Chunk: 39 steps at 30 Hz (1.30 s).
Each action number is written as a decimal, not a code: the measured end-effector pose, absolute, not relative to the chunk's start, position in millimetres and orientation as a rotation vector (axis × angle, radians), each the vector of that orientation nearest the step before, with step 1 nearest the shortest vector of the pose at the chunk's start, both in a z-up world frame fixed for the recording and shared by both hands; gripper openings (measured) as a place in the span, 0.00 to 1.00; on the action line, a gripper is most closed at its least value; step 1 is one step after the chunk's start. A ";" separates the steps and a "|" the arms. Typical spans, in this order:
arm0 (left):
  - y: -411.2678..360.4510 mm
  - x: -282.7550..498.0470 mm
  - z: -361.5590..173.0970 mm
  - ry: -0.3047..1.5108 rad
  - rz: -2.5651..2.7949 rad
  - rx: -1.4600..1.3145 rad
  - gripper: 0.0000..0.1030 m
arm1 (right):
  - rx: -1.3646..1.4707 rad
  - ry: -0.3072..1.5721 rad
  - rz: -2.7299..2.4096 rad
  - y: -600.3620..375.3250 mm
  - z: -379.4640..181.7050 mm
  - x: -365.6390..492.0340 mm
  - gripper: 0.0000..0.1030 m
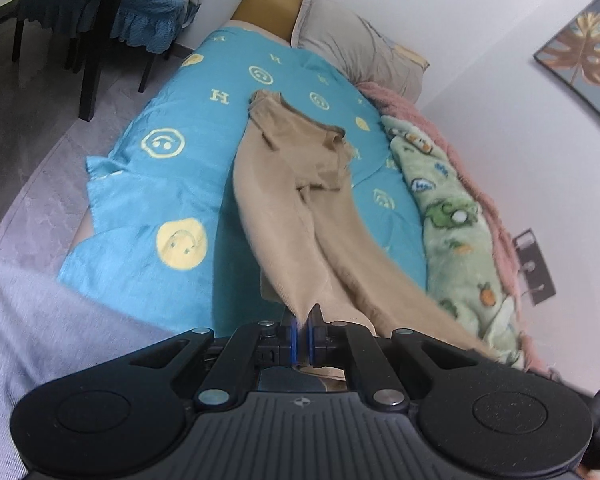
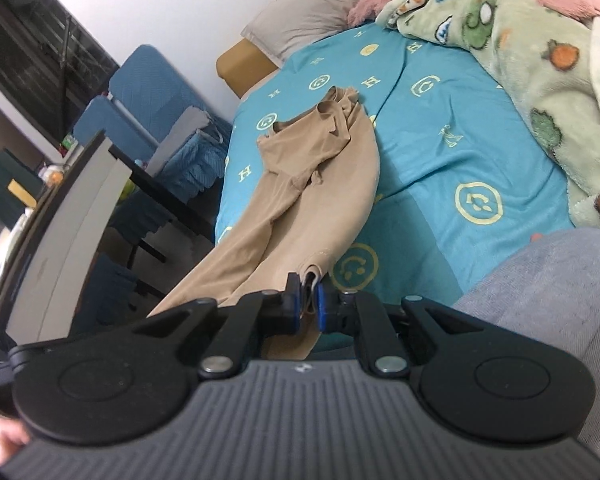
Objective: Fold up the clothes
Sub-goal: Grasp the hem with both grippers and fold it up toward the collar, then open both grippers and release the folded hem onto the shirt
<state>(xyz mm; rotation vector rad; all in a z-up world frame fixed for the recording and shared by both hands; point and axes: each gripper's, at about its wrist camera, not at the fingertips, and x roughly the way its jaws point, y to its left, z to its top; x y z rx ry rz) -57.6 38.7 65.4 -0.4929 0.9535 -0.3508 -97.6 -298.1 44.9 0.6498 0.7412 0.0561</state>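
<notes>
- Left hand-held gripper point(image 1: 302, 334) clamps one leg end of the tan knit leggings point(image 1: 284, 208).
- Right hand-held gripper point(image 2: 309, 305) pinches the other.
- Waistband rests on the turquoise smiley-print bed sheet point(image 1: 188, 120).

Domestic bedroom: bed point(image 1: 204, 168) with patterned sheet, pillow point(image 1: 352, 48), fleece blanket point(image 1: 456, 216), covered chairs point(image 1: 148, 8), framed leaf picture point(image 1: 584, 52) on wall.

Blue sheet point(image 1: 172, 184) covers bed; grey pillow point(image 1: 352, 48) at head, green blanket point(image 1: 456, 232) along wall edge, chairs point(image 1: 100, 20) beside.
</notes>
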 end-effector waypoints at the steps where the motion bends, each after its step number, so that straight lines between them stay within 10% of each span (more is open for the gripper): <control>1: 37.0 -47.6 70.5 0.943 -0.347 -0.500 0.05 | 0.654 0.735 0.055 -300.3 46.5 -92.3 0.11; 14: -26.0 122.3 60.8 0.849 -0.290 -0.339 0.05 | 0.617 0.716 0.002 -327.5 26.8 82.0 0.11; 29: -67.0 254.9 -93.1 0.838 -0.203 -0.096 0.08 | 0.363 0.703 0.005 -314.1 -92.7 230.8 0.12; 35: -64.4 250.3 -113.3 0.815 -0.197 -0.052 0.22 | 0.296 0.742 -0.007 -306.1 -110.7 236.1 0.13; 39: -60.2 232.2 -87.3 0.758 -0.198 -0.039 0.57 | 0.312 0.728 -0.013 -309.5 -94.9 226.3 0.20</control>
